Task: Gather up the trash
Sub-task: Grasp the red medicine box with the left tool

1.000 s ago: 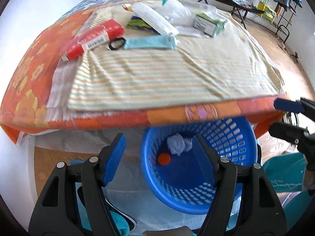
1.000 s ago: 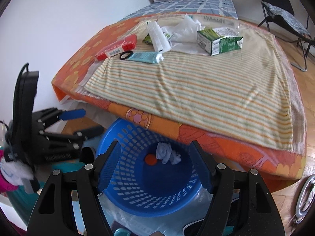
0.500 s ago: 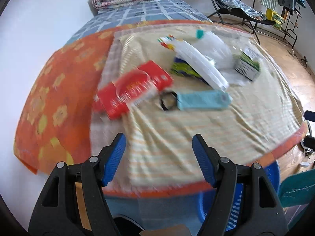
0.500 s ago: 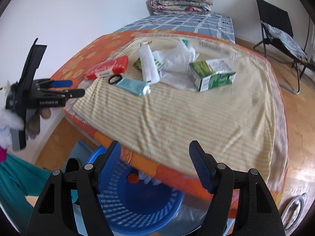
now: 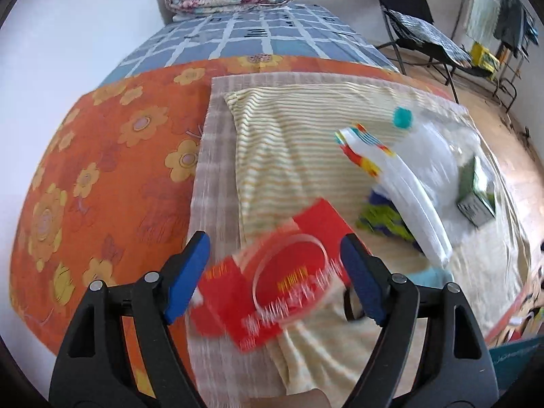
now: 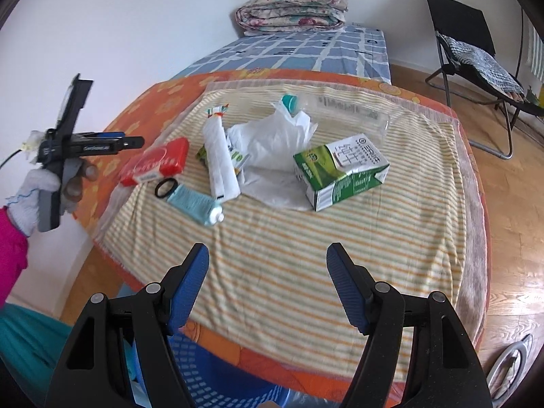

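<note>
1. The left gripper has its jaws spread, and they have just been opening wider. The red packet sits in the gap between the blue pads in the left wrist view, but the pads are clear of it. The view is blurred, so I cannot tell how far above the packet the gripper hangs.
2. The right gripper is also spread with nothing between its pads. It hangs over the near part of the striped cloth, well short of the trash.
3. I judge the step in hand to be the reach for the next piece, with the red packet as the left gripper's target. It lies at the cloth's left edge on the bed.
4. Just beside the packet are a black ring and a pale blue tube. Further on lie a white roll, crumpled white plastic and a green carton.
5. The next move calls for lowering the left gripper until the pads straddle the packet's narrower sides, then closing on it firmly.
6. After that the packet would go to the blue basket, whose rim shows below the bed's near edge.
</note>
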`<state>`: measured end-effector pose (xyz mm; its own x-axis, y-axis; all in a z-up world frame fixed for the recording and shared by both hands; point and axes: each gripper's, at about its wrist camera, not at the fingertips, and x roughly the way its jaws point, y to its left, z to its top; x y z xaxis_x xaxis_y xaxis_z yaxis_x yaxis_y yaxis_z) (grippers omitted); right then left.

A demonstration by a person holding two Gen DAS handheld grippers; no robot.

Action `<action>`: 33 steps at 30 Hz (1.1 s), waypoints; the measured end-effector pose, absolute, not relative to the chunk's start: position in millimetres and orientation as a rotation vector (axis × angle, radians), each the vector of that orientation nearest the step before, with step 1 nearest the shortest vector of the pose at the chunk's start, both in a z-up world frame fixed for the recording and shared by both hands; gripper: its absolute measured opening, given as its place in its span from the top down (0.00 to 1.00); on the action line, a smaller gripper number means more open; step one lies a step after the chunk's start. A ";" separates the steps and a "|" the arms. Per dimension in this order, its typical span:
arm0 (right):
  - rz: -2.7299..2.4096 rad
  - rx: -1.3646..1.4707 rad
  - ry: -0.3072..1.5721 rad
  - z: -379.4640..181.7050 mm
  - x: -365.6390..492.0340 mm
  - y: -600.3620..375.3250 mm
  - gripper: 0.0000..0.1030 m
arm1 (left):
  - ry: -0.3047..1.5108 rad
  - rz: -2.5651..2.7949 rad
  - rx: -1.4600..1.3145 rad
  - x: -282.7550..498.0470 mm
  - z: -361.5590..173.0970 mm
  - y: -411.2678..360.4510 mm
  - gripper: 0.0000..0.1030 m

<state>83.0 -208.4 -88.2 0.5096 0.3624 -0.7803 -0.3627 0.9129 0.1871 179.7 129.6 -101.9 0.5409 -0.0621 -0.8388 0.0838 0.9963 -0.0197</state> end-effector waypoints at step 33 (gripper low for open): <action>0.318 0.098 0.997 -93.8 130.8 -222.1 0.30 | 1.202 -0.239 0.205 161.4 -149.2 92.8 0.18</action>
